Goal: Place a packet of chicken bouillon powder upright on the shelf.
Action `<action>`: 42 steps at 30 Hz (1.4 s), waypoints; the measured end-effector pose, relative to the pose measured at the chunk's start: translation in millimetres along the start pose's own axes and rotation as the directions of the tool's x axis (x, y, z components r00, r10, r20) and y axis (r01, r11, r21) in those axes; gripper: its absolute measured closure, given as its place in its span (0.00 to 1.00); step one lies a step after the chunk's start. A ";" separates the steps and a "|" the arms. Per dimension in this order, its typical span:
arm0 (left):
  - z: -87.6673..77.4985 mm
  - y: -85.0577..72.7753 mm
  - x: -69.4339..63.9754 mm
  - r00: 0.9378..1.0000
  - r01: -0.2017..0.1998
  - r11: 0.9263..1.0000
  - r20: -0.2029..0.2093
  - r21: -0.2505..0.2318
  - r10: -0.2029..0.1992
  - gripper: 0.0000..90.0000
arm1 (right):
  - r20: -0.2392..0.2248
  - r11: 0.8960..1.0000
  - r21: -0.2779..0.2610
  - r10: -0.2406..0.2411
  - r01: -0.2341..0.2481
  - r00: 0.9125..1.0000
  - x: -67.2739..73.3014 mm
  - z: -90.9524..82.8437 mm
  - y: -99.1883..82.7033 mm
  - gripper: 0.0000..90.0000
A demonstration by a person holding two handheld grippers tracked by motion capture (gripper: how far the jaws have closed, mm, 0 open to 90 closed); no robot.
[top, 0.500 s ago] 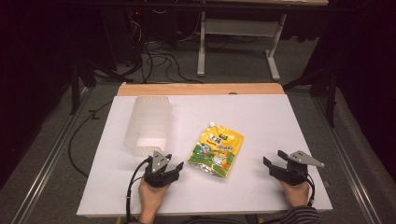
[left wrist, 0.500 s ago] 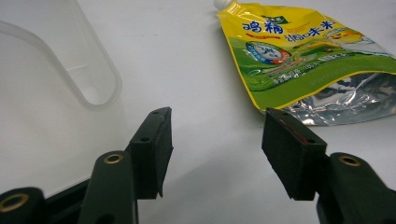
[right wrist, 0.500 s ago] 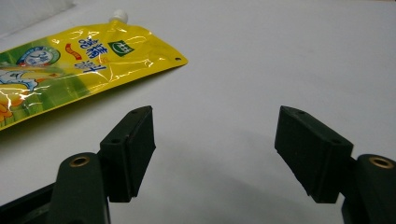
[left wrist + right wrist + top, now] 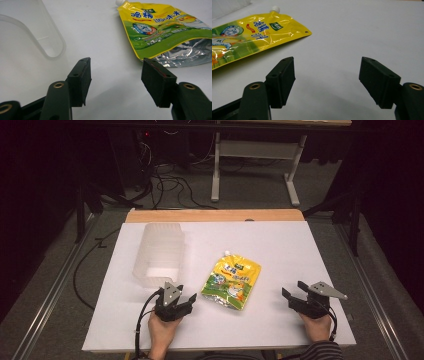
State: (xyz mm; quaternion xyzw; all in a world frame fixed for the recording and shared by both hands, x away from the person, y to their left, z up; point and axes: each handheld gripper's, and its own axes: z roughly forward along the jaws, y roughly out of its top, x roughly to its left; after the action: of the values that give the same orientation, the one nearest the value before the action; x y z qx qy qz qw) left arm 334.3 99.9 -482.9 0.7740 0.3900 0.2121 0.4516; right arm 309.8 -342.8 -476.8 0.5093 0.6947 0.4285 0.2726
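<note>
Your table (image 4: pixel 300 250) carries a white sheet reaching its side and near edges, with a bare wooden strip along the far edge. The right half and far-right corner lie open. The clear plastic container (image 4: pixel 159 252) lies on its side in the left half, toward the far-left corner. The yellow spouted pouch (image 4: pixel 231 280) lies flat near the middle, spout toward the far edge. Your left gripper (image 4: pixel 181 301) sits by the near edge between container and pouch, jaws wide apart, holding nothing. Your right gripper (image 4: pixel 292 298) rests near the near-right corner, well apart from the pouch, jaws spread, empty.
</note>
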 end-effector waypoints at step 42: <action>18.4 54.3 -19.4 0.993 -0.011 0.997 0.117 0.081 0.001 0.42 | 0.015 1.000 -0.014 -0.007 0.007 1.000 1.8 -1.5 -0.5 0.33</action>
State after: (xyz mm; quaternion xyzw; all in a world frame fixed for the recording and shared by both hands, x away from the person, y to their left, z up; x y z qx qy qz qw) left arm 357.4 59.0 -444.7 0.8039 0.3688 0.1518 0.4412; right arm 307.8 -341.7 -476.4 0.5082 0.6914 0.4286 0.2829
